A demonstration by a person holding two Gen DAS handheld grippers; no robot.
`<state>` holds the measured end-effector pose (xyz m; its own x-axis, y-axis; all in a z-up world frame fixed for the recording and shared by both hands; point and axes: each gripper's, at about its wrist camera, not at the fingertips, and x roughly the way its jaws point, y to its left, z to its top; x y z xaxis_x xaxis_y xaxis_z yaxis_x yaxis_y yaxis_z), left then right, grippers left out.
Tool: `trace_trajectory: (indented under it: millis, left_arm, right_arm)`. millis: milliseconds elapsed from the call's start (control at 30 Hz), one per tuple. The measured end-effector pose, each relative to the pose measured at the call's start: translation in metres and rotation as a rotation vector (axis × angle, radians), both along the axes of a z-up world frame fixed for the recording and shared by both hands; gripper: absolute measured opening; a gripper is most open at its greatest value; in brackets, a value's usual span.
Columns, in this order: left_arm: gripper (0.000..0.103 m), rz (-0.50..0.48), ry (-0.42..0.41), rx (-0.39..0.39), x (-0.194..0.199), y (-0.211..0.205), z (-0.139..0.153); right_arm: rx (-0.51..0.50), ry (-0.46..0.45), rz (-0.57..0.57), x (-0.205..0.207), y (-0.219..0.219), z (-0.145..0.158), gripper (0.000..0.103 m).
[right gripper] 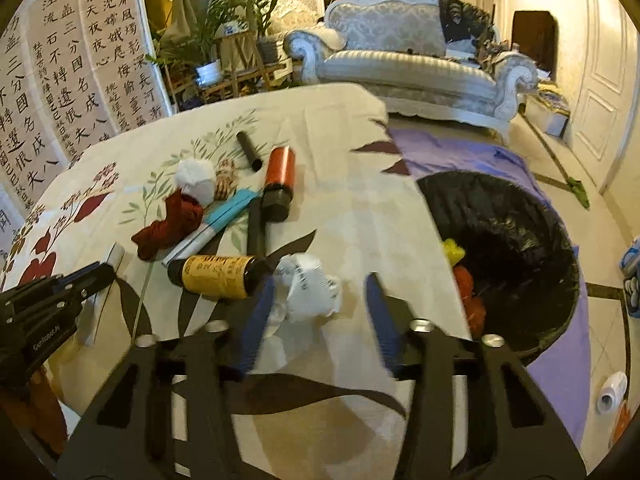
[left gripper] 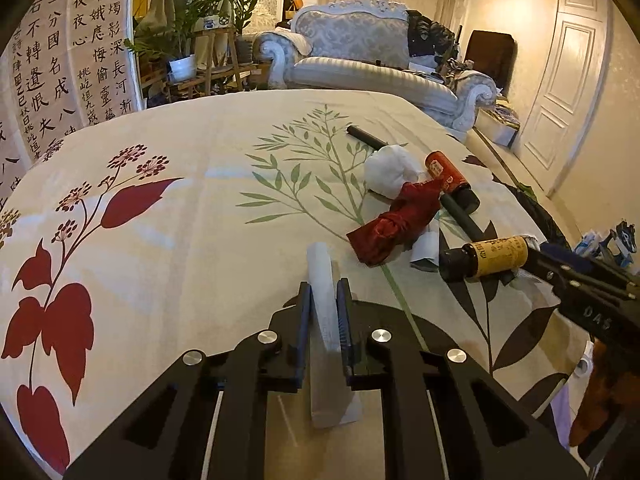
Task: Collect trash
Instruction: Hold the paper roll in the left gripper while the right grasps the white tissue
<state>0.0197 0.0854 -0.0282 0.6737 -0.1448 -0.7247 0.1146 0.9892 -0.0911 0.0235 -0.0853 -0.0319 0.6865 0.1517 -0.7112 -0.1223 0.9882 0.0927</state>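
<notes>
My left gripper (left gripper: 325, 286) is shut on a flat white foam strip (left gripper: 322, 276) and holds it over the floral cloth; it also shows at the left of the right wrist view (right gripper: 96, 276). My right gripper (right gripper: 320, 292) is open around a crumpled white paper wad (right gripper: 310, 290) that lies between its fingers. A yellow-labelled dark bottle (right gripper: 218, 276) lies just left of the wad. Behind it lie a red-labelled bottle (right gripper: 280, 178), a crumpled red cloth (right gripper: 170, 224), a white paper ball (right gripper: 198, 182) and a dark tube (right gripper: 248, 150). A bin with a black bag (right gripper: 516, 248) stands at the right.
The table's floral cloth (left gripper: 180, 208) carries the litter in a cluster at the right. A long dark stick (right gripper: 256, 224) and a blue-and-white packet (right gripper: 216, 222) lie among it. A sofa (left gripper: 360, 52), plants (left gripper: 192, 24) and a calligraphy screen (left gripper: 60, 60) stand beyond. The bin holds yellow and orange scraps (right gripper: 460, 264).
</notes>
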Motion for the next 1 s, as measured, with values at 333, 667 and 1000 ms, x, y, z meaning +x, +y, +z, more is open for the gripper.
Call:
trace_trajectory:
  millis: [333, 667, 1000]
  left_arm:
    - [0.014, 0.000, -0.017, 0.002, 0.000, -0.005, 0.003]
    - [0.014, -0.006, -0.034, -0.008, -0.004, -0.007, 0.008]
    - [0.014, -0.008, -0.067, -0.020, -0.009, -0.010, 0.019]
  right_arm:
    - [0.004, -0.052, -0.017, -0.005, -0.004, 0.008, 0.018]
    - [0.014, -0.078, -0.052, -0.006, -0.019, 0.016, 0.018]
    - [0.024, -0.089, -0.075, -0.005, -0.030, 0.017, 0.018]
